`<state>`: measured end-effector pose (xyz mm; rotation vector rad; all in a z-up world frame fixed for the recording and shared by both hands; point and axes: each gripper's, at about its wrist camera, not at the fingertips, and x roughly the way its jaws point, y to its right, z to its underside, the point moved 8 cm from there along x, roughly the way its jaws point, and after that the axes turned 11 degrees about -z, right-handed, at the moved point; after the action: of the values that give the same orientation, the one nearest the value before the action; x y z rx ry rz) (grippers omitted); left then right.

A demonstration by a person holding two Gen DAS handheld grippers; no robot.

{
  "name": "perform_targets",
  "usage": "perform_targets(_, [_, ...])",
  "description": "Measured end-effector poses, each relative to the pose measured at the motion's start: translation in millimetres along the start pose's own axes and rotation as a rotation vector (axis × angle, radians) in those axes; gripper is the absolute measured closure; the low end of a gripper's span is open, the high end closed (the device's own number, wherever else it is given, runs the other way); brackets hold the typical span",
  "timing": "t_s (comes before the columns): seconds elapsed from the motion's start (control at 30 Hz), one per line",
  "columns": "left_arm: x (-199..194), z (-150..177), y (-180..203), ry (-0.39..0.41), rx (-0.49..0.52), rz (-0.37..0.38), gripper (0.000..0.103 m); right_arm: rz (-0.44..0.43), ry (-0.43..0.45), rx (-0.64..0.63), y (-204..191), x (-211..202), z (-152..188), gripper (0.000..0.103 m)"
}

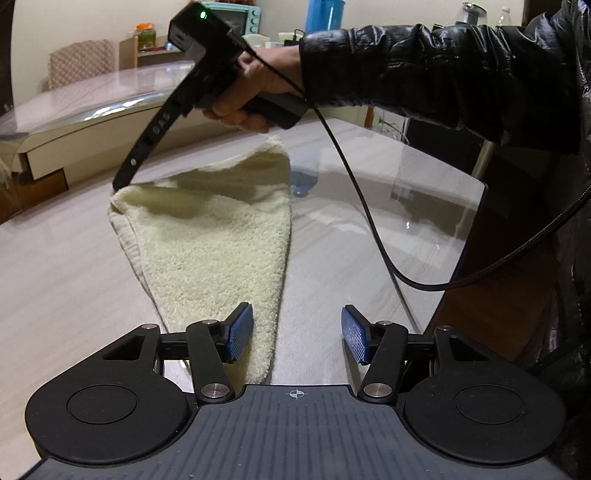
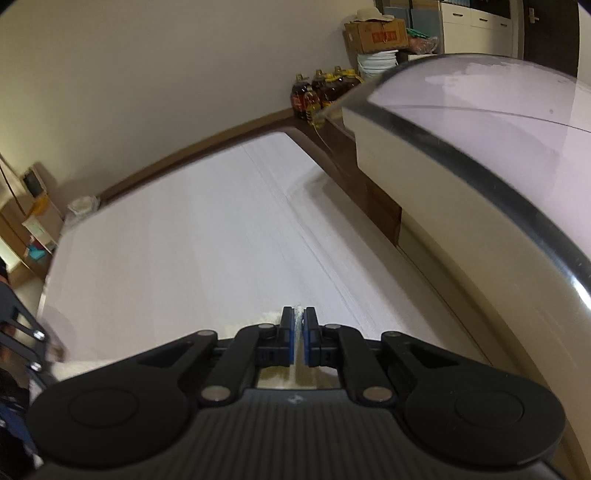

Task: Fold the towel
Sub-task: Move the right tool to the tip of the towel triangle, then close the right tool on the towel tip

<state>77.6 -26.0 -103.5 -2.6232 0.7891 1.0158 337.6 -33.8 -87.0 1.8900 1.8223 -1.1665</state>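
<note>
A cream fluffy towel (image 1: 218, 236) lies stretched on the pale glass-topped table (image 1: 74, 280). In the left wrist view my left gripper (image 1: 297, 334) is open, its blue pads apart; the towel's near end lies under the left pad (image 1: 242, 332). My right gripper (image 1: 120, 186) pinches the towel's far left corner, lifted off the table. In the right wrist view the right gripper (image 2: 299, 332) is shut on a thin fold of towel (image 2: 271, 316), most of it hidden beneath the fingers.
The table's right edge and corner (image 1: 476, 206) are close by. A black cable (image 1: 369, 206) hangs from the right gripper over the table. A second table (image 2: 480, 155) stands beyond. Oil bottles (image 2: 321, 92) and a cardboard box (image 2: 376, 35) sit by the wall.
</note>
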Motion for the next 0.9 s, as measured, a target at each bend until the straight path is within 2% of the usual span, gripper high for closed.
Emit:
perform_targets(0.1, [0,0,1,0.0,0.009,-0.006,0.045,0.025,0.078,0.049,4,-22,-3,0.083])
perform_targets(0.2, [1,0,0,0.001,0.009,-0.006,0.045,0.083,0.186,0.126,8,-66,3,0.079])
perform_targets(0.23, [1,1,0,0.001,0.01,-0.008,0.045,0.118,0.229,0.177,10,-87,12,0.073])
perform_targets(0.33, [1,2,0,0.004,0.011,-0.012,0.045,0.202,0.324,0.339,17,-137,48,0.064])
perform_targets(0.43, [0,3,-1,0.007,0.009,-0.01,0.045,0.277,0.404,0.481,18,-177,104,0.063])
perform_targets(0.53, [0,3,-1,0.006,0.01,-0.008,0.045,0.31,0.413,0.555,16,-189,148,0.063])
perform_targets(0.63, [1,3,-1,0.001,0.013,-0.01,0.045,0.308,0.409,0.593,20,-180,174,0.064])
perform_targets(0.9, [3,1,2,-0.019,0.024,-0.03,0.045,0.323,0.402,0.553,29,-177,195,0.064])
